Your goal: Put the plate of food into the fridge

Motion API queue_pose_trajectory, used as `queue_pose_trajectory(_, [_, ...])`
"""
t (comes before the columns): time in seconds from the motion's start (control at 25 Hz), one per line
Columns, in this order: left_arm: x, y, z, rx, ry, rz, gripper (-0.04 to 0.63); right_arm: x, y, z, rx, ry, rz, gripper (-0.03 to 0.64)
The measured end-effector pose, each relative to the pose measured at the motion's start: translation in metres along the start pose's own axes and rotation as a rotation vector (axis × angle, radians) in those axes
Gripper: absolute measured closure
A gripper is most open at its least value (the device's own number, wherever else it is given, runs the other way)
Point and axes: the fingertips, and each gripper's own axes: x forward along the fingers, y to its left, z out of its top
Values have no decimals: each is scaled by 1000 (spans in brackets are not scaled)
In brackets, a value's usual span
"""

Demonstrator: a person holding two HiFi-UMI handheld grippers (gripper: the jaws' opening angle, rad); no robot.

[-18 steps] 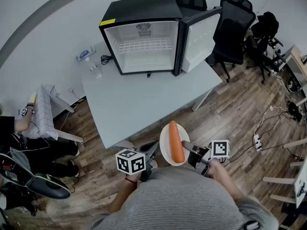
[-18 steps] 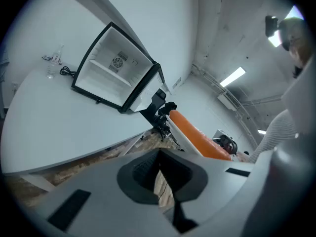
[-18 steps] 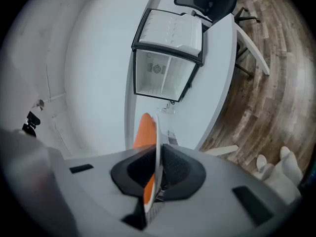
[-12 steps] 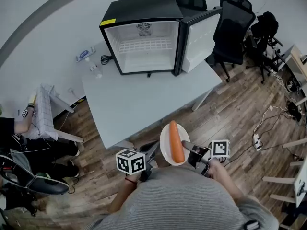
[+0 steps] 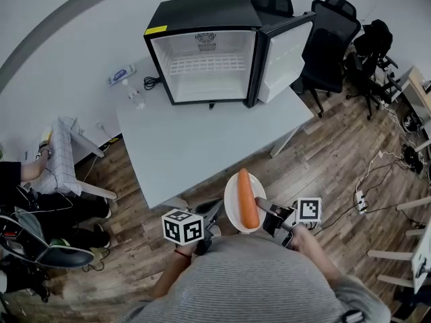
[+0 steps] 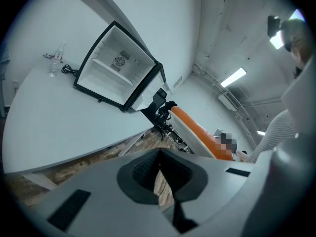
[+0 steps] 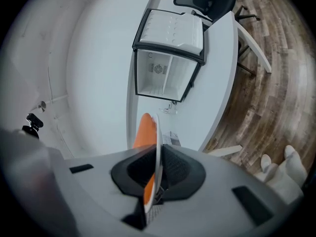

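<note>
Our right gripper is clamped narrow on the near rim of the white plate, pads pressing both faces. A whole carrot lies lengthwise on the plate. Our left gripper sits just left of the plate with its jaws drawn together at the tips and nothing between them.

We hold the plate in the air above the wooden floor, close to our body and just short of the near edge of the grey table. At the table's far end stands the black mini fridge. Its door is swung open to the right, and a white wire shelf shows inside.
</note>
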Motion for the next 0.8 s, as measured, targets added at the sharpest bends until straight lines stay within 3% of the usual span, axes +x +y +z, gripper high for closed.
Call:
queue_pose_trajectory(0.36, [-6,6,2,-2,-1,-9,584,11,8,1,-26,-12,32,584])
queue_pose_trajectory(0.8, [-25,30,11,-4,-5,-14,584,35,13,3,-32,-46,-25,584])
